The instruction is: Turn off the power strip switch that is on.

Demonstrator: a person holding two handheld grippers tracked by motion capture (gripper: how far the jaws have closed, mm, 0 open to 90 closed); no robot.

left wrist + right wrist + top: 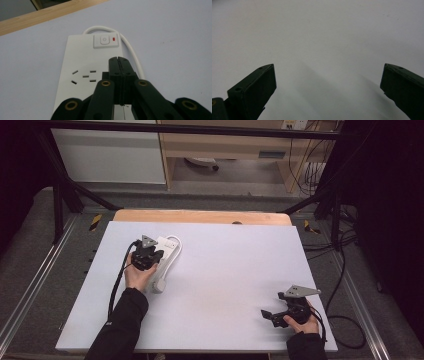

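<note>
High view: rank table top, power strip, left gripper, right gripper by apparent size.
1. Table top, by far the largest.
2. Power strip, though the left gripper covers part of it.
3. Left gripper and right gripper: they look alike, and the right sits nearer the camera, so no ranking between them.

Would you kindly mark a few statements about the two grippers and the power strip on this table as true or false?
1. The left gripper has its jaws shut together. True.
2. The right gripper is shut. False: its jaws stand wide apart over the bare table.
3. The power strip is black. False: it is white.
4. The strip's switch has a red mark beside it. True.
5. The right gripper is over the strip. False: the left one is.
</note>
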